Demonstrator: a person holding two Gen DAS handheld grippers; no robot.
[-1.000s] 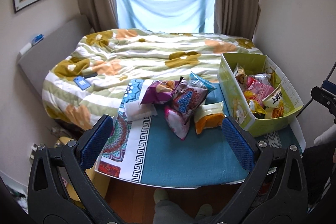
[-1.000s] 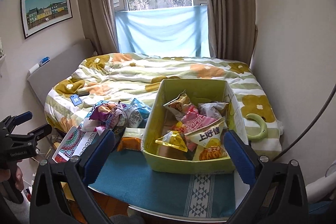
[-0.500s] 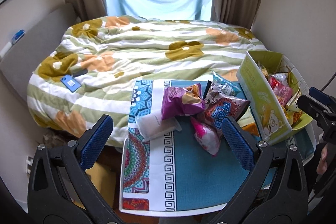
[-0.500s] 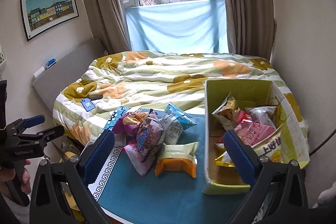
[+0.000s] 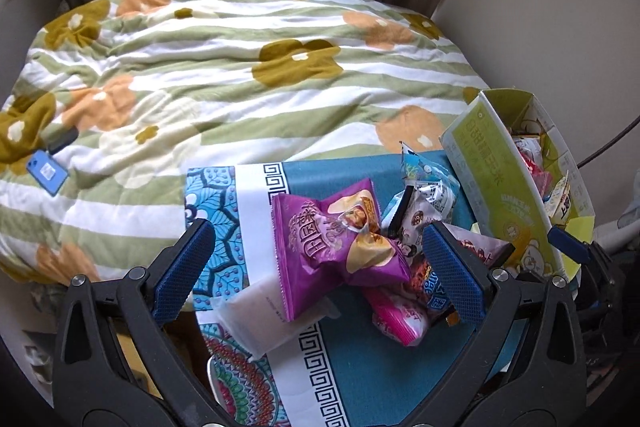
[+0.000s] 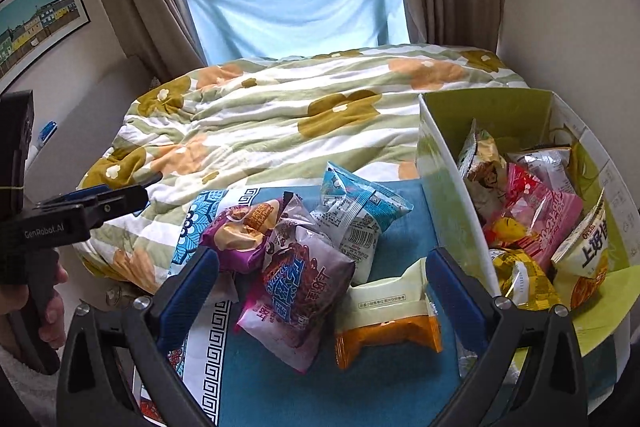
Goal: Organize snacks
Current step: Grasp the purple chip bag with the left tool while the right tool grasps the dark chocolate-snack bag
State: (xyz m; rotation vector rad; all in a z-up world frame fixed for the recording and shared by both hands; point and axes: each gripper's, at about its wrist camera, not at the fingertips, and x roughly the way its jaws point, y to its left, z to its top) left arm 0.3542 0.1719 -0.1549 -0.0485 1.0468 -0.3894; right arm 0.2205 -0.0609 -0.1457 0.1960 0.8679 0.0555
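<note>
A pile of snack bags lies on a teal patterned cloth (image 5: pixel 360 379). My left gripper (image 5: pixel 320 275) is open and empty, its jaws wide either side of a purple chip bag (image 5: pixel 332 243) that rests on a white packet (image 5: pixel 260 315). My right gripper (image 6: pixel 320 291) is open and empty over a pink-and-blue bag (image 6: pixel 300 291) and an orange-and-cream packet (image 6: pixel 388 319). A light blue bag (image 6: pixel 356 215) lies behind them. A green cardboard box (image 6: pixel 448 195) at the right holds several snacks; it also shows in the left wrist view (image 5: pixel 504 187).
A bed with a striped flower quilt (image 5: pixel 240 67) lies beyond the cloth, with a blue phone (image 5: pixel 46 173) on it. The left gripper's body (image 6: pixel 80 211) shows at the left of the right wrist view. Curtains and a window are at the back.
Both grippers have moved forward and down toward the snack pile. The left one now frames the purple bag; the right one now frames the pink-and-blue bag and the orange packet. Both stayed open.
</note>
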